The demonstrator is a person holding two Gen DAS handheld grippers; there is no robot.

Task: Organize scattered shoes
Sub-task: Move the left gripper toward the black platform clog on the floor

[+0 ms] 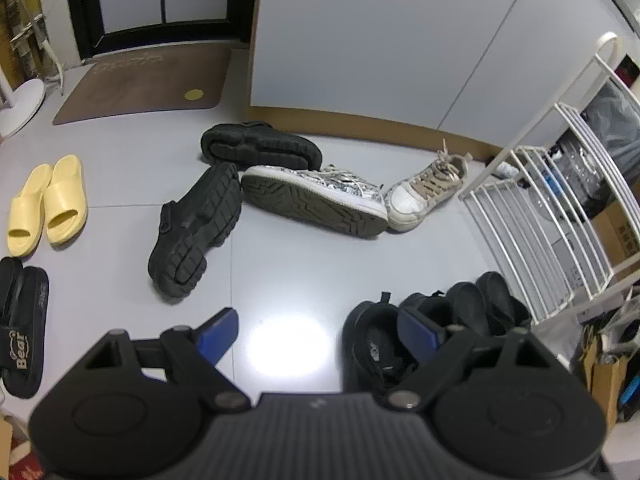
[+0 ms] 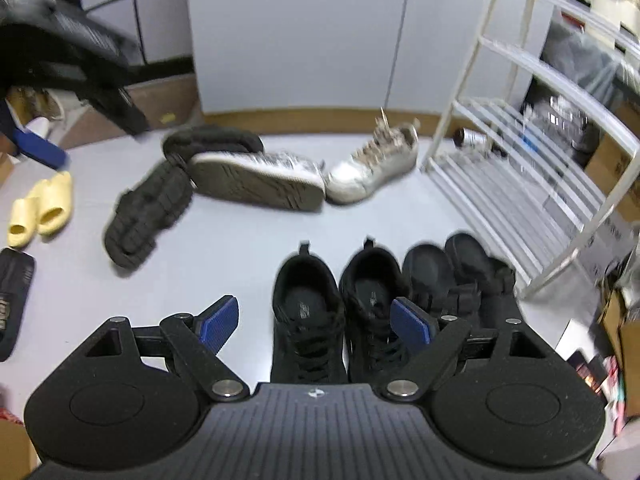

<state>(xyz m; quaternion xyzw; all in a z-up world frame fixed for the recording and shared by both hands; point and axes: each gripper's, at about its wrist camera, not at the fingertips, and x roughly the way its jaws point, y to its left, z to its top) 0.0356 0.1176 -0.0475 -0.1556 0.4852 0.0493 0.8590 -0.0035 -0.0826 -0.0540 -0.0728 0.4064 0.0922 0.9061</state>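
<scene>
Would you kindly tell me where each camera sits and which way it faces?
Left wrist: on the left tongs, angled down at the floor; its open blue pads show.
Right wrist: on the right tongs, above the black sneakers; left tongs show at left.
Shared: silver sneaker, yellow slides, white rack.

slides (image 1: 46,204): pale yellow
clogs (image 1: 196,228): black, ridged tread
tipped sneaker (image 1: 316,196): silver-white print, olive sole
upright sneaker (image 1: 424,190): white, beige laces
doormat (image 1: 140,84): brown, yellow dot
rack (image 1: 536,216): white

Both wrist views look steeply down, sharing the silver sneaker (image 1: 316,196) mid-floor.
</scene>
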